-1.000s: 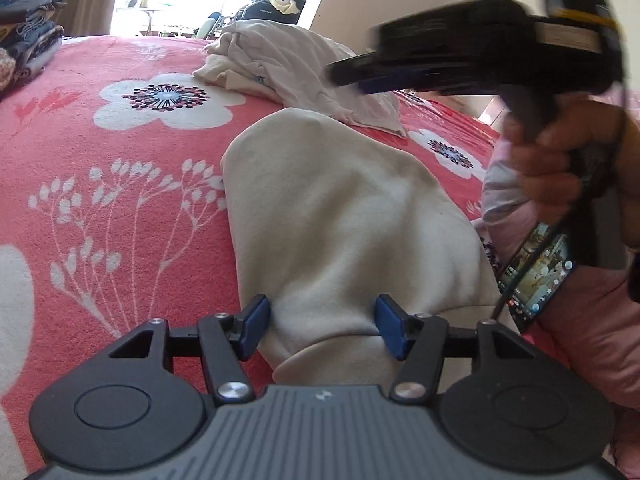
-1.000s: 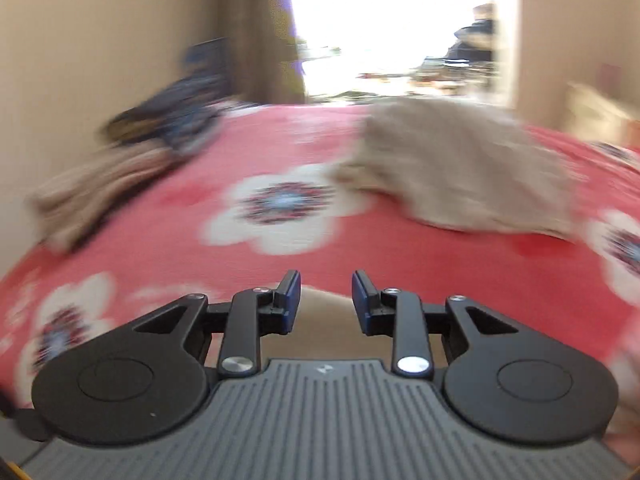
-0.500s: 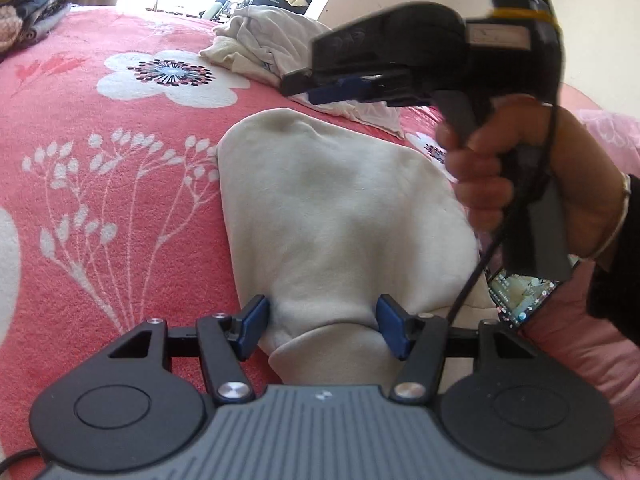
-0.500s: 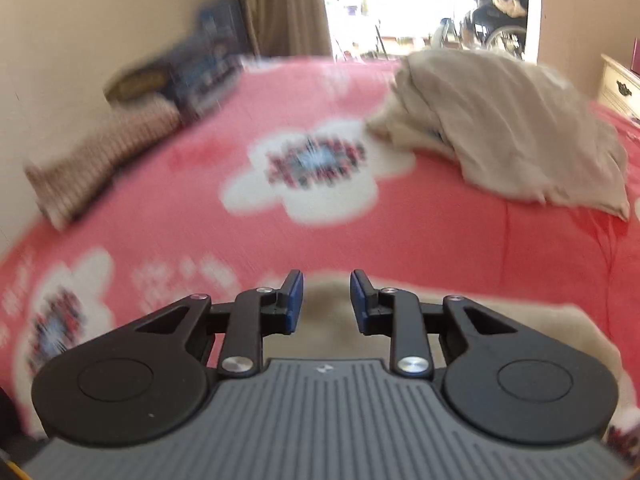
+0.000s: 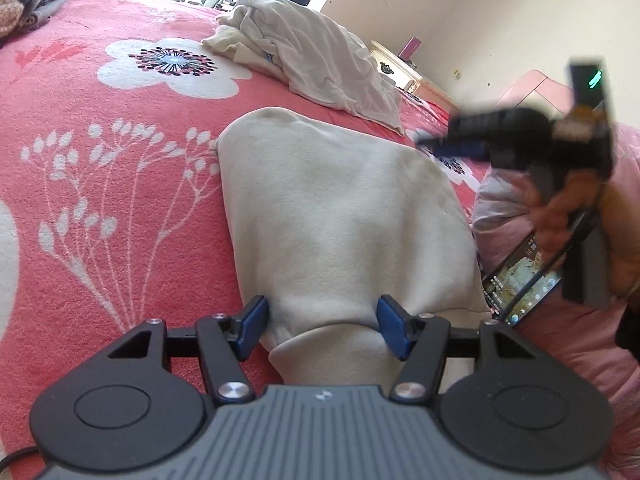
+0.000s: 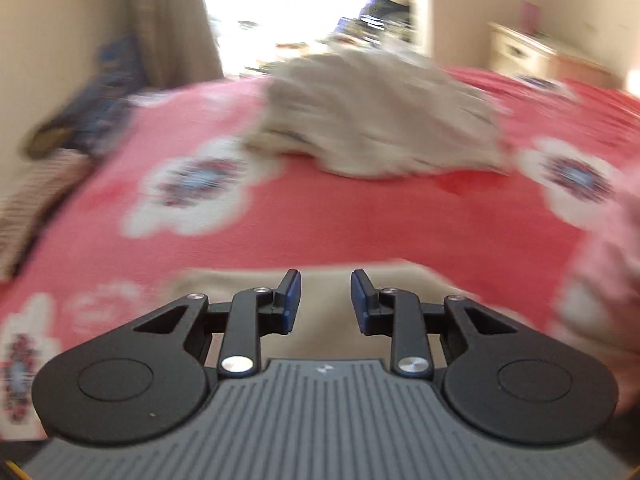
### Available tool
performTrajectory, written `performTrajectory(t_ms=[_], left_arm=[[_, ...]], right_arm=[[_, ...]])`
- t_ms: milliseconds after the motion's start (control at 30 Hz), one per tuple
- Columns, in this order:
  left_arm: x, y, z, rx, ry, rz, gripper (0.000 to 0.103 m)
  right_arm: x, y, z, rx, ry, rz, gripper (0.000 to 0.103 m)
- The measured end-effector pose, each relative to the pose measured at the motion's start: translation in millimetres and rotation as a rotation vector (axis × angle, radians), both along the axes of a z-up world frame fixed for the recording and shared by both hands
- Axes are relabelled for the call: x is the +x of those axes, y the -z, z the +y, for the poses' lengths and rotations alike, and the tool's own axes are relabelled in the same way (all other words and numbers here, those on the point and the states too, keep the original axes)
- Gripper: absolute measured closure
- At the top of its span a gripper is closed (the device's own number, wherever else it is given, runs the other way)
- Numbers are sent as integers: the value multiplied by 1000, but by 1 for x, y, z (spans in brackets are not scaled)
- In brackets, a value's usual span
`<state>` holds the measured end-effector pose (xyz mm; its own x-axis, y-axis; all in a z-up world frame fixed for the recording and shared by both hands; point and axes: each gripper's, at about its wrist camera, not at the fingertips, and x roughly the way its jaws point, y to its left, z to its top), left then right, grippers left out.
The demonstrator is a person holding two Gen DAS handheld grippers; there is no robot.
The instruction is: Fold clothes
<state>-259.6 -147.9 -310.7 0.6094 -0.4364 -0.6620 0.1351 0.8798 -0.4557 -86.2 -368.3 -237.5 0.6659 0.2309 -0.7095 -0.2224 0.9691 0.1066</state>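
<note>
Currently the step in hand appears to be a fold in progress on the cream garment (image 5: 340, 216), which lies on the red floral bed cover (image 5: 100, 184) in the centre of the left wrist view.

Nearest the camera, the left tongs (image 5: 323, 330) stand moderately wide, with a bunched, rolled end of the garment lying between the blue pads. The left pad sits just beside the cloth and the right pad appears to touch it; a firm grip cannot be confirmed.

At the right of the same frame, the right tongs (image 5: 430, 142) are carried by a hand (image 5: 560, 216) above the right edge of the garment. In the right wrist view the right tongs (image 6: 325, 300) stand narrow with nothing between the pads; the garment (image 6: 320, 280) shows directly beneath them.

The next move, as a judgement, calls for the right tongs to come down on a free edge or corner and close on it, while the left tongs secure the near end.

The garment is pale cream, thick and soft, lying in a smooth rounded panel with few creases; its far end is a rounded tip.

Farther back, upper centre, a heap of unfolded pale clothes (image 5: 312, 60) lies well apart. Folded dark clothes (image 5: 36, 4) sit at upper left.
</note>
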Motion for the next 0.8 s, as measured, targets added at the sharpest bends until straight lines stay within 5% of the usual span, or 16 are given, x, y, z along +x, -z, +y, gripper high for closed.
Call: performTrajectory(t_ms=[100, 200, 367, 500, 700, 800], left_arm=[[-3, -4, -2, 10, 3, 8, 42], [-8, -11, -6, 41, 3, 6, 44], [-11, -17, -2, 17, -7, 17, 44], [-13, -16, -7, 36, -3, 30, 44], [-13, -16, -20, 86, -14, 40, 42], [-15, -16, -25, 123, -10, 31, 42]], right_arm=[[21, 52, -30, -84, 100, 167, 78], [22, 70, -39, -78, 97, 178, 78], [-28, -6, -48, -70, 3, 47, 78], [-96, -30, -46, -99, -172, 53, 78], [-128, 59, -44, -146, -195, 246, 78], [-125, 75, -53, -63, -138, 231, 78]])
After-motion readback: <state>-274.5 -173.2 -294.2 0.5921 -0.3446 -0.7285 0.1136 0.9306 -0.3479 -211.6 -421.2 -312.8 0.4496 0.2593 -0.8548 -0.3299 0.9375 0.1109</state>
